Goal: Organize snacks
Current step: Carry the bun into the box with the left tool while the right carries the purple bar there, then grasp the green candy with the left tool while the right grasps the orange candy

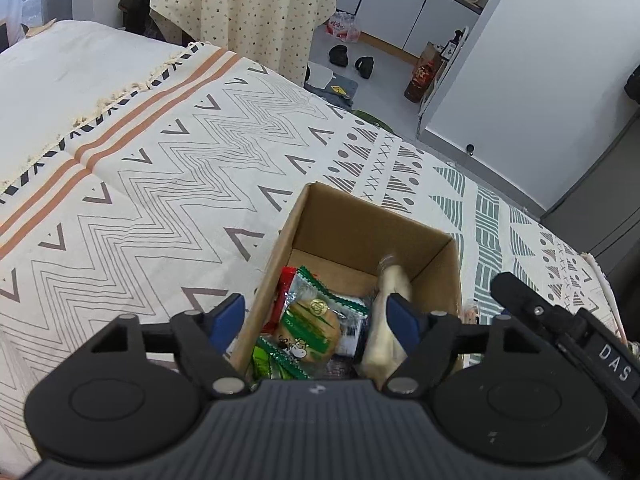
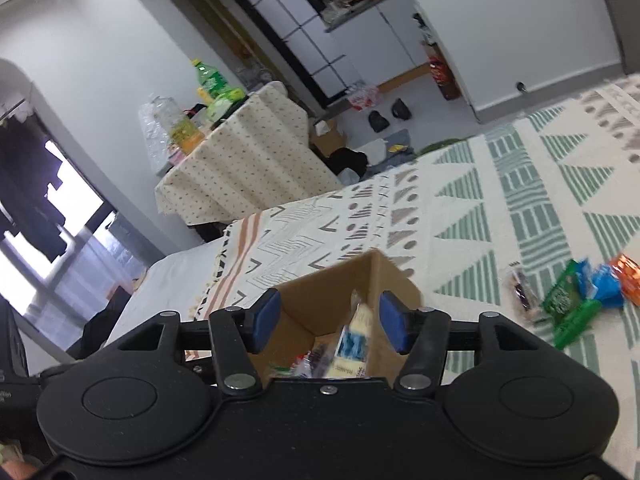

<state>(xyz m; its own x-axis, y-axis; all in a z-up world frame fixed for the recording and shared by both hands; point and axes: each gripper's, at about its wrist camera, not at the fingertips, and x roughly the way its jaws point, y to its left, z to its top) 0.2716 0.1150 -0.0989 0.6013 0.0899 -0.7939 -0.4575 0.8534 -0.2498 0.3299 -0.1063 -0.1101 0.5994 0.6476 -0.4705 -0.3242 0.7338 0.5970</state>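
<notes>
An open cardboard box (image 1: 360,224) stands on a patterned bed cover (image 1: 168,168). Inside it lie a green-and-white biscuit packet (image 1: 312,322), a red packet (image 1: 285,292) and a long pale packet (image 1: 390,280) leaning in the right corner. My left gripper (image 1: 316,320) hovers open over the box's near edge, holding nothing. In the right wrist view my right gripper (image 2: 330,322) is open above the same box (image 2: 348,280). A blurred pale packet with a blue label (image 2: 354,338) shows between its fingers, touching neither.
Several loose snacks lie on the cover to the right of the box: a green packet (image 2: 562,296), a blue one (image 2: 606,284), an orange one (image 2: 628,278), a dark one (image 2: 522,292). A black housing marked DAS (image 1: 600,356) sits right of the box. A cloth-covered table (image 2: 248,160) stands beyond the bed.
</notes>
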